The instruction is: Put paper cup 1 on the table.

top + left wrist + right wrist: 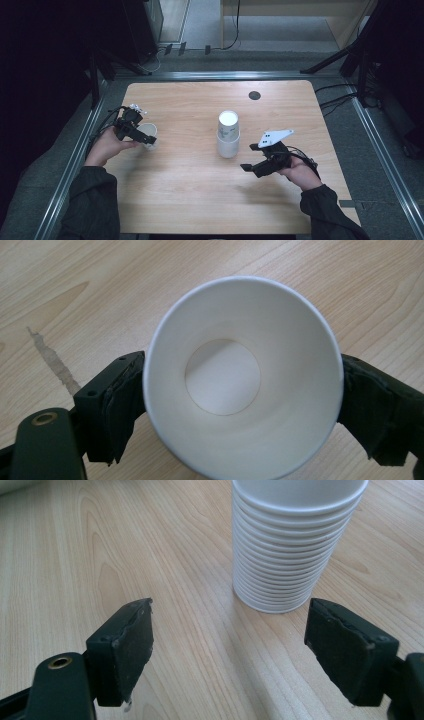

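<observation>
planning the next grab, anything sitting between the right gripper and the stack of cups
Nothing visible. The right gripper is open, and bare wooden table runs from it to the stack of cups, which stands just ahead and slightly off to one side.

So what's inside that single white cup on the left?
Nothing: the cup is empty, its bare white bottom in plain sight. It stands on the wooden table, so the wood beneath it is hidden.

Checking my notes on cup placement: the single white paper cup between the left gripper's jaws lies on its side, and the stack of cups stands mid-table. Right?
Not quite. In the left gripper view the single cup stands upright, mouth up, between that gripper's jaws. The stack of cups does stand mid-table.
</observation>
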The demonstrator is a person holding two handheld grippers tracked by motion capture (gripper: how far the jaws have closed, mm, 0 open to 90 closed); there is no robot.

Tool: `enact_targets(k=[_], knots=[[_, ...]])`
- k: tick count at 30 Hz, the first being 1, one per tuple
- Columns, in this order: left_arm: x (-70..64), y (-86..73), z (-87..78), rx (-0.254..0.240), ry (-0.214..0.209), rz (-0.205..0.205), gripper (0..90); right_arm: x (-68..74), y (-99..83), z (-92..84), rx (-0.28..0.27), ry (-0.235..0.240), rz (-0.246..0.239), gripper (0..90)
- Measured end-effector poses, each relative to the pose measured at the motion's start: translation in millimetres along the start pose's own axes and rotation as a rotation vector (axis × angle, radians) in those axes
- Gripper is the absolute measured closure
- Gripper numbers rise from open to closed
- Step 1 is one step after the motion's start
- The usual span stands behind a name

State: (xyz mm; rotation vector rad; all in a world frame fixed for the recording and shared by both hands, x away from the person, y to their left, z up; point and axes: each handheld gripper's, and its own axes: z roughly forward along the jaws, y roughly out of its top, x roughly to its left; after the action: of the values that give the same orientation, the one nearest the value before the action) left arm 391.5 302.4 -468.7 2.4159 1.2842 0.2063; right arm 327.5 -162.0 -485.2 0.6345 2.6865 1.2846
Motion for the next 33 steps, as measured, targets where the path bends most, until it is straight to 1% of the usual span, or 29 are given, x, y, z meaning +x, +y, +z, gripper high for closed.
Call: enact_targets(k=[2,4,8,9,13,17,25,33], knots=[[0.0,0.2,-4.4,-0.011,0.000,-0.013,12.6,0.0,0.0,0.0,0.001,0.001,-0.001,19.9],[0.6,0.0,-9.2,-0.028,-0.013,-0.022,12.6,0.3,-0.1,0.0,0.002,0.002,-0.001,19.9],[-0.8,-0.6,-17.6,-0.058,-0.023,-0.021,12.6,0.9,-0.2,-0.3,0.003,0.001,-0.002,19.9],[-0.6,-0.7,-19.4,-0.063,-0.031,-0.021,12.6,1.1,-0.1,-0.4,0.003,0.000,-0.002,19.9],[-0.6,-1.6,-25.2,-0.079,-0.029,-0.025,12.7,1.2,-0.1,-0.5,0.003,0.002,-0.002,19.9],[-1.0,-2.1,-31.8,-0.104,-0.042,-0.031,12.8,0.6,-0.2,-0.7,0.002,0.001,-0.003,19.9],[-8.3,1.8,-42.4,-0.136,-0.049,-0.017,12.8,0.8,-0.2,-0.8,0.003,0.002,-0.004,19.9],[-18.5,8.0,-47.3,-0.164,-0.073,0.000,12.8,0.4,0.1,-1.9,-0.006,0.000,-0.002,19.9]])
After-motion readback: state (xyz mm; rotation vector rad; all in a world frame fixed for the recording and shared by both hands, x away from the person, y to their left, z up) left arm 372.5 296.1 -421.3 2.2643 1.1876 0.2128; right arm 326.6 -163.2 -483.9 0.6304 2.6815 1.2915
